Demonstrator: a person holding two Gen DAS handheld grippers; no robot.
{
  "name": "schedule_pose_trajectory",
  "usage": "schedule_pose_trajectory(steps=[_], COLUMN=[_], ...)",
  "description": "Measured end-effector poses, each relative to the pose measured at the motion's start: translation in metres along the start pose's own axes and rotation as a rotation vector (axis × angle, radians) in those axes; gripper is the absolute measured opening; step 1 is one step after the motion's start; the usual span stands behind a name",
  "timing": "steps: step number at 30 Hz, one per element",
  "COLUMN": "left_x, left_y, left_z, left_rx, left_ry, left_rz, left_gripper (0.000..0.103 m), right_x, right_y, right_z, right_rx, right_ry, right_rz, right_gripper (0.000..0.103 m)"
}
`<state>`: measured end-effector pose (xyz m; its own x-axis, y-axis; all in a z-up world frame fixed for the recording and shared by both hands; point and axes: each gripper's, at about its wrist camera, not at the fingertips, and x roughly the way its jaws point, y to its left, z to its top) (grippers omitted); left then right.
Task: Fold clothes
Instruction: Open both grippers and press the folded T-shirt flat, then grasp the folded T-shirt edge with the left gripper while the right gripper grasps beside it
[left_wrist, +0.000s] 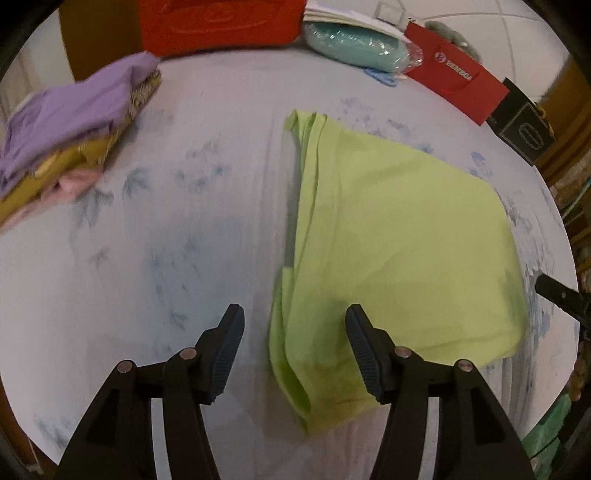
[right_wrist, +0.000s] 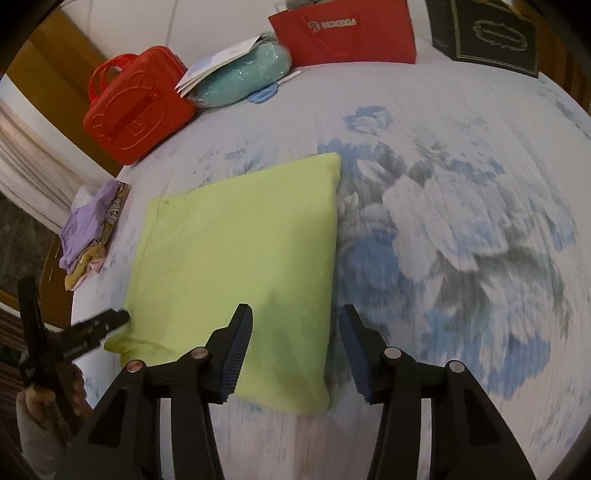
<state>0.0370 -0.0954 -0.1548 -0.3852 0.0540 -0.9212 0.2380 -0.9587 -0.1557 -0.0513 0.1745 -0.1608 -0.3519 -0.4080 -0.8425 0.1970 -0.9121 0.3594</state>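
Observation:
A light green garment (left_wrist: 399, 236) lies folded into a flat rectangle on the flowered bedsheet (left_wrist: 166, 229); it also shows in the right wrist view (right_wrist: 236, 258). Its layered edges run along its left side in the left wrist view. My left gripper (left_wrist: 293, 325) is open and empty, hovering over the garment's near left edge. My right gripper (right_wrist: 295, 321) is open and empty above the garment's near right corner. The left gripper's fingers (right_wrist: 110, 319) show at the left of the right wrist view, next to the garment's corner.
A pile of folded clothes, purple on top (left_wrist: 70, 125), lies at the left. A red plastic case (right_wrist: 136, 107), a teal bundle in plastic (right_wrist: 240, 77), a red paper bag (right_wrist: 347, 33) and a black box (right_wrist: 491, 33) line the far edge.

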Motion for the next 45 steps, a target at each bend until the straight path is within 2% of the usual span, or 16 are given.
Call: schedule_pose_trajectory(steps=[3, 5, 8, 10, 15, 17, 19, 23, 25, 27, 28, 29, 31, 36, 41, 45], left_x=[0.0, 0.002, 0.01, 0.015, 0.023, 0.022, 0.022, 0.029, 0.032, 0.031, 0.03, 0.029, 0.031, 0.036, 0.037, 0.044], left_y=[-0.005, -0.007, -0.014, -0.021, -0.039, -0.041, -0.043, -0.043, -0.043, -0.044, -0.045, -0.048, -0.049, -0.046, -0.04, -0.045], left_z=[-0.006, -0.008, -0.012, -0.014, -0.017, -0.02, -0.023, -0.027, -0.029, -0.031, -0.033, -0.036, -0.041, -0.042, -0.045, -0.045], left_rx=[-0.041, -0.068, -0.104, -0.12, -0.115, -0.129, -0.106, -0.086, -0.084, -0.087, -0.085, -0.066, -0.04, -0.038, -0.027, -0.01], left_ry=[0.004, 0.015, 0.016, -0.002, -0.016, -0.009, -0.001, -0.011, -0.031, -0.025, -0.021, -0.019, -0.035, -0.056, -0.085, -0.098], left_rz=[0.022, 0.035, 0.036, 0.034, 0.113, 0.119, 0.136, 0.145, 0.147, 0.141, 0.126, 0.105, 0.102, 0.077, 0.061, 0.078], left_gripper=[0.061, 0.073, 0.079, 0.079, 0.076, 0.065, 0.062, 0.069, 0.073, 0.063, 0.041, 0.03, 0.03, 0.033, 0.057, 0.07], right_x=[0.009, 0.014, 0.02, 0.024, 0.034, 0.039, 0.045, 0.06, 0.065, 0.067, 0.068, 0.069, 0.068, 0.07, 0.069, 0.068], right_y=[-0.003, -0.006, -0.009, -0.014, -0.019, -0.019, -0.016, -0.01, -0.006, 0.0, 0.003, 0.005, 0.011, 0.003, -0.008, -0.006], right_z=[0.01, 0.016, 0.023, 0.028, 0.044, 0.05, 0.055, 0.061, 0.061, 0.056, 0.054, 0.051, 0.044, 0.046, 0.048, 0.045], right_rx=[-0.016, -0.028, -0.055, -0.071, -0.125, -0.146, -0.156, -0.171, -0.188, -0.202, -0.205, -0.207, -0.244, -0.218, -0.168, -0.172], right_ry=[0.023, 0.043, 0.061, 0.071, 0.072, 0.071, 0.068, 0.068, 0.051, 0.051, 0.055, 0.059, 0.029, 0.034, 0.036, 0.016], right_rz=[0.019, 0.038, 0.054, 0.066, 0.085, 0.086, 0.091, 0.08, 0.058, 0.027, 0.031, 0.037, 0.006, 0.04, 0.099, 0.097], right_gripper=[0.049, 0.049, 0.049, 0.05, 0.05, 0.05, 0.05, 0.049, 0.036, 0.017, 0.011, 0.011, 0.011, 0.009, 0.009, 0.009])
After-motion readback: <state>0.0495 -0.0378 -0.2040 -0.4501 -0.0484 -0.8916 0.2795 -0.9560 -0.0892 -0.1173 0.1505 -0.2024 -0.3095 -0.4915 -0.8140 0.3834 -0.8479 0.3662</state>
